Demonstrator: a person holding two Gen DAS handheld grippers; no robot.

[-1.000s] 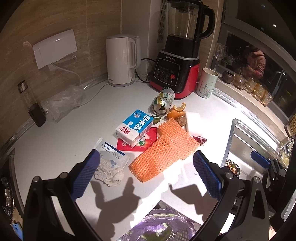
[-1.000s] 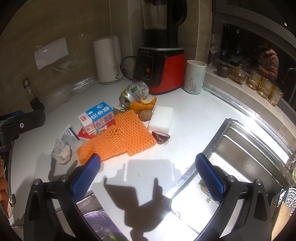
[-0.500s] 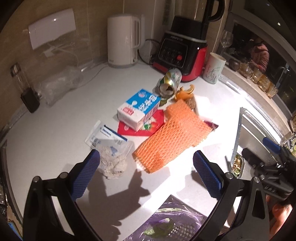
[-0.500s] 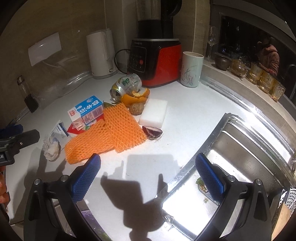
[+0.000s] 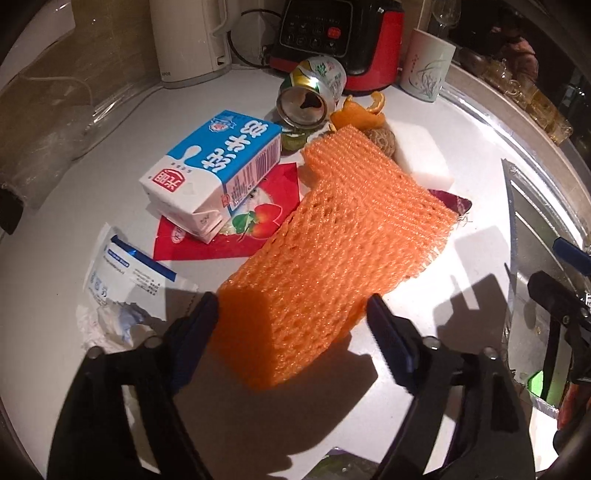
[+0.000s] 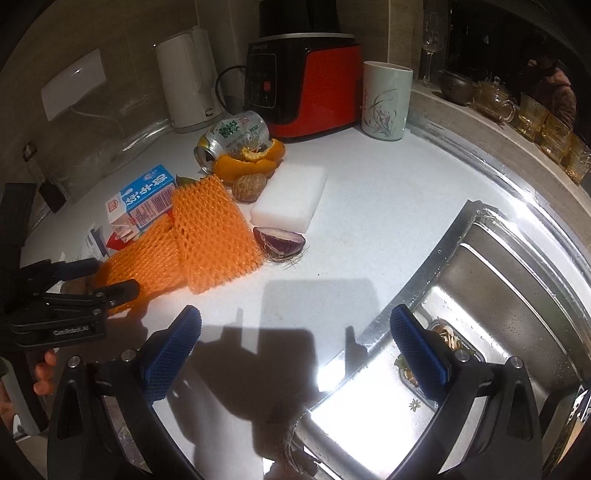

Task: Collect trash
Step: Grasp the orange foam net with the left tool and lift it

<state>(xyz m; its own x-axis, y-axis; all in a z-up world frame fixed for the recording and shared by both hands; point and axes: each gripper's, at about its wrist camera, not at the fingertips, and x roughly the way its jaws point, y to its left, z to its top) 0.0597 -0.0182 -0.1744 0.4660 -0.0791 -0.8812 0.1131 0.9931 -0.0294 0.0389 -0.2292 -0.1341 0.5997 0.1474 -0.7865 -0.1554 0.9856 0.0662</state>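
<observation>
Around the orange foam net's (image 5: pixel 325 258) near end, left gripper (image 5: pixel 291 328), parted.

A white speckled stone countertop (image 6: pixel 388 206) meets beige wall panels (image 6: pixel 122 33); a stainless steel sink (image 6: pixel 517 295) fills its right edge under harsh light.

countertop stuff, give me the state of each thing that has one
left tool: open, straddling the foam net's near end
right tool: open, empty, above bare counter
orange foam net: lying flat, folded over
drink can: on its side, opened
milk carton: lying down on a red wrapper
tissue: crumpled
orange peel: torn off, curled
</observation>
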